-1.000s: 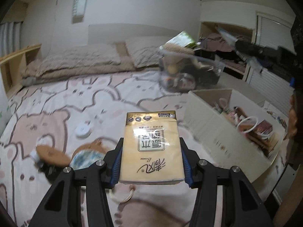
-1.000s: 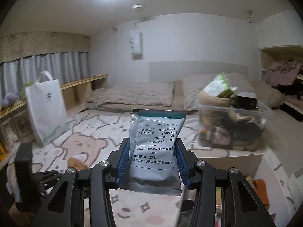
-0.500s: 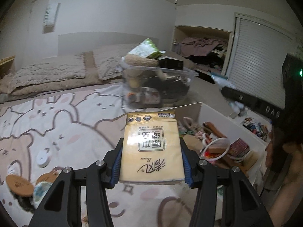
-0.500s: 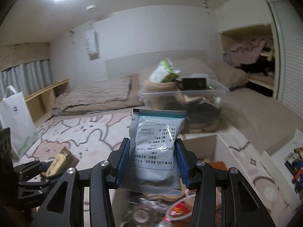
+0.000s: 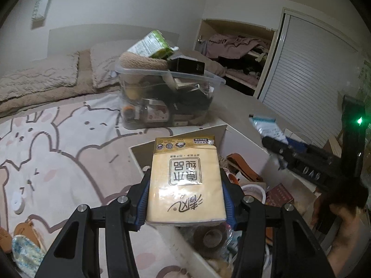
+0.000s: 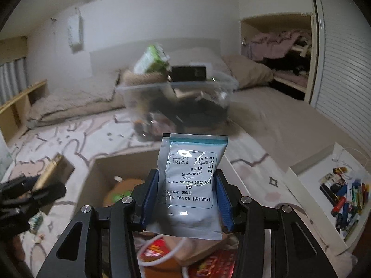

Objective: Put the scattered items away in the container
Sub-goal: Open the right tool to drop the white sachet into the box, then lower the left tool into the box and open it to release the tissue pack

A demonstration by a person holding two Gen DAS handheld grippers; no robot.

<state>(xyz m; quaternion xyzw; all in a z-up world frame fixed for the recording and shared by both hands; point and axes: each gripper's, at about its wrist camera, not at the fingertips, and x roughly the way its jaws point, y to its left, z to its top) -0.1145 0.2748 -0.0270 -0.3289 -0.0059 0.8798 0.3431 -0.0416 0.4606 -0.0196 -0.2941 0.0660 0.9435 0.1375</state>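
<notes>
Left gripper (image 5: 185,194) clamping yellow tissue pack (image 5: 185,180), right gripper (image 6: 184,202) pinching pale sachet (image 6: 191,185); both having swung off bunny-print bedspread (image 5: 53,153), now hanging over white open box (image 5: 245,142) instead of bed clutter, so drop looking close; both tools tilting downward, nosing toward box contents; clear overfull tub (image 5: 167,97) sitting beyond

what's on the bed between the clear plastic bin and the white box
Nothing: in the left wrist view only bare patterned bedsheet separates the clear bin from the white box.
</notes>
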